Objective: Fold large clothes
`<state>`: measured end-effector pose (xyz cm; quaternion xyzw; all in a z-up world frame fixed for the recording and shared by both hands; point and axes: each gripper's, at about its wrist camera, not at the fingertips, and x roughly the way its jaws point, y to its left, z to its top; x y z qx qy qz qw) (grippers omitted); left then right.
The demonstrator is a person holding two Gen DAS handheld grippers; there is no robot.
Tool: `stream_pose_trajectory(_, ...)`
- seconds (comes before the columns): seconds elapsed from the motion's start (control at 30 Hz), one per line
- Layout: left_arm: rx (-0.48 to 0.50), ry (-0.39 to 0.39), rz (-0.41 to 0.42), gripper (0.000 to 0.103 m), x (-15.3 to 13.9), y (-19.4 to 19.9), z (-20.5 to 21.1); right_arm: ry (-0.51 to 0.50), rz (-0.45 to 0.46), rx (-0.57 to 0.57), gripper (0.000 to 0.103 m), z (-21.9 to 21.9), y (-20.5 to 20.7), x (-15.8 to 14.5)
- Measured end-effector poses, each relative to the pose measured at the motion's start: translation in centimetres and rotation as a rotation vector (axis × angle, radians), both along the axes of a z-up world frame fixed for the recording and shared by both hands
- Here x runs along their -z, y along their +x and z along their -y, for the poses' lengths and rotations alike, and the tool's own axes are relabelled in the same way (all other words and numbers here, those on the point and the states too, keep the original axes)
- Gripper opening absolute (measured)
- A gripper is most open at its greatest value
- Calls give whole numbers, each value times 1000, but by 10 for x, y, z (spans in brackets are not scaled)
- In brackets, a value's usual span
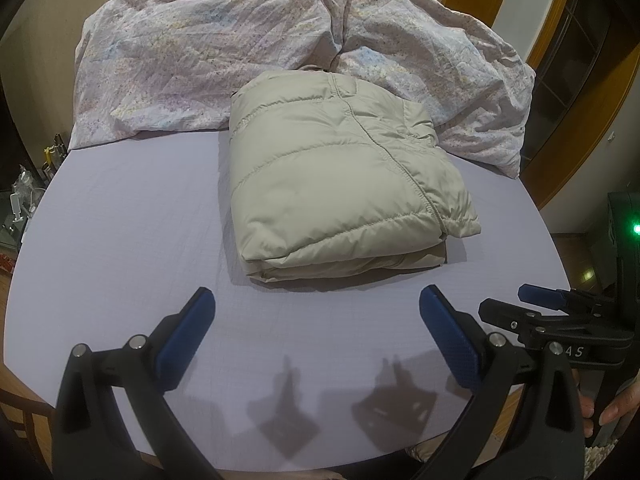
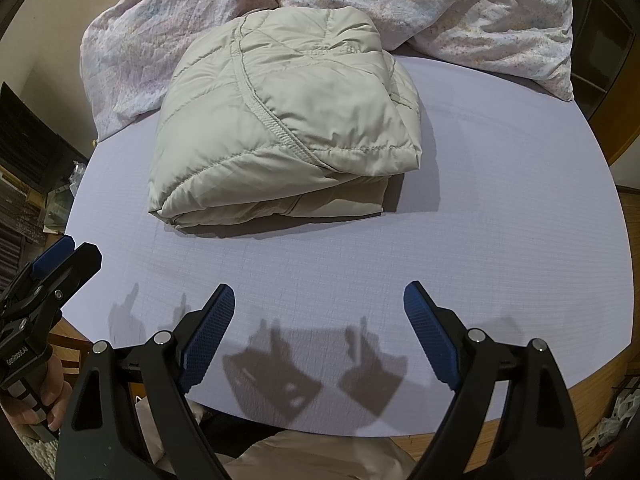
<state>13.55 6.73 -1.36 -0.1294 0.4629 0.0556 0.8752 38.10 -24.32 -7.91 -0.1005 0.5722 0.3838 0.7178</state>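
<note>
A beige quilted puffer jacket [image 1: 340,176] lies folded into a thick rectangular bundle on the lavender sheet [image 1: 132,216], and it shows again in the right wrist view as the jacket [image 2: 280,120]. My left gripper [image 1: 316,300] hangs open over the bare sheet just short of the bundle's near edge, with nothing between its blue pads [image 1: 192,328]. My right gripper [image 2: 320,296] is open too, apart from the jacket, over the near part of the sheet [image 2: 480,200]. Each gripper appears at the other view's edge.
A crumpled floral quilt [image 1: 200,60] is heaped behind the jacket, also seen as the quilt [image 2: 480,12]. Wooden furniture [image 1: 560,60] stands at the right. Clutter [image 1: 24,200] sits beside the bed's left edge. A hand [image 2: 44,396] holds the left gripper's handle.
</note>
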Motion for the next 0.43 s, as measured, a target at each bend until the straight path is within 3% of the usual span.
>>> stream_pose_trajectory(0.43,0,0,-1,101,0,1,1,0,0,3,88,0,-1,0)
